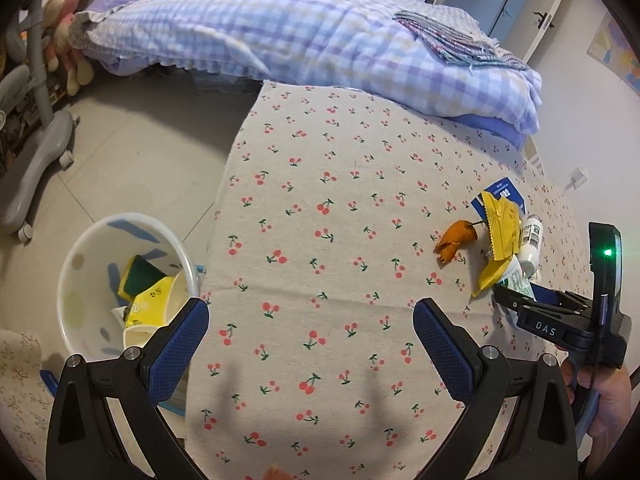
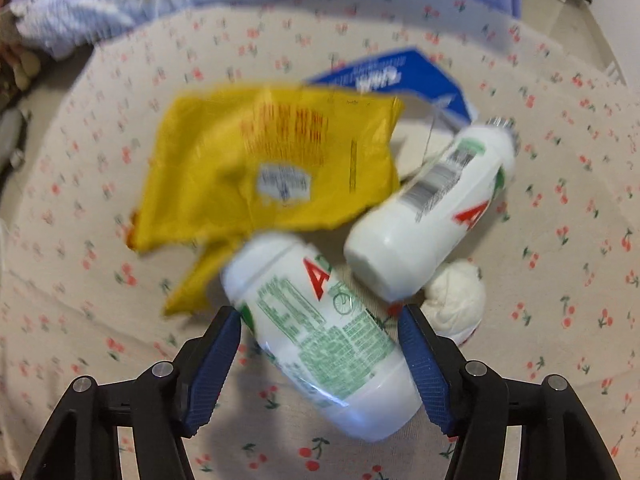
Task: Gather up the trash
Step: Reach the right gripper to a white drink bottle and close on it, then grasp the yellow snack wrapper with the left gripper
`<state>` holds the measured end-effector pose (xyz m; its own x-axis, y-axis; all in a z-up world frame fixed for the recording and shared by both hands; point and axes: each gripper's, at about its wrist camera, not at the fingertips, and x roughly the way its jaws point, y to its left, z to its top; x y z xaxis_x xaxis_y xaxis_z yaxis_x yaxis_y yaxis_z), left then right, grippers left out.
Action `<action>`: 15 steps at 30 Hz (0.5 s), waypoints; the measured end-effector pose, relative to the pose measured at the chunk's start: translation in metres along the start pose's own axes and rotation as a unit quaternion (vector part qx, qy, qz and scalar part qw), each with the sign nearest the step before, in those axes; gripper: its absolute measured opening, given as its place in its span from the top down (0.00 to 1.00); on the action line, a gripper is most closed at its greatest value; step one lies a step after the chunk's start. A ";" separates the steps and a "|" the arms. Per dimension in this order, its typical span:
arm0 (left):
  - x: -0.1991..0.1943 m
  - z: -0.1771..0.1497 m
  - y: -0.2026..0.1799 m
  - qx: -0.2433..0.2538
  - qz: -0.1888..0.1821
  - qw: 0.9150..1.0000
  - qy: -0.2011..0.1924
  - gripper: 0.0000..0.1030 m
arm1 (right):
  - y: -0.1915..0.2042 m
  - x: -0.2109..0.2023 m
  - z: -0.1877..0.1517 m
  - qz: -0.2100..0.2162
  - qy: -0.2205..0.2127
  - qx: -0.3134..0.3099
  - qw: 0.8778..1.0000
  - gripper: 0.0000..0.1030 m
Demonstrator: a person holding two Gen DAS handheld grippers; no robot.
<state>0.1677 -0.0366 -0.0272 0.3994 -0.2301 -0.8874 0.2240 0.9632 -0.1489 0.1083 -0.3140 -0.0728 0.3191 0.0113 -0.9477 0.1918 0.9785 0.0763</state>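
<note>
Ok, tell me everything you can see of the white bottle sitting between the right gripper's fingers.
The nearer white bottle looks like plastic, with dense green print, a red letter A and a small bicycle drawing. It lies on its side on the cherry-print cloth, tilted diagonally, its flat base pointing away. The right gripper straddles it with fingers on both sides, not clearly pressing; the image is blurred. Its far end overlaps the yellow wrapper, and a second white bottle lies close beside it.
</note>
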 end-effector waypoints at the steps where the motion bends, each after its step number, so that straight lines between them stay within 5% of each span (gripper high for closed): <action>1: 0.000 0.000 -0.002 0.000 -0.001 1.000 0.000 0.00 | 0.000 0.002 -0.001 -0.001 0.002 -0.002 1.000 0.39; 7: 0.000 -0.001 -0.022 0.012 -0.008 1.000 0.002 0.00 | -0.010 -0.017 -0.006 0.021 -0.013 0.010 1.000 0.50; 15: 0.019 -0.001 -0.071 0.030 -0.019 0.999 0.020 0.00 | -0.036 -0.060 -0.032 0.056 -0.043 0.035 0.997 0.52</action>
<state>0.1585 -0.1088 -0.0345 0.3538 -0.2587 -0.8988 0.2916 0.9436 -0.1568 0.0526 -0.3431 -0.0283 0.4200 0.0984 -0.9022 0.2146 0.9552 0.2041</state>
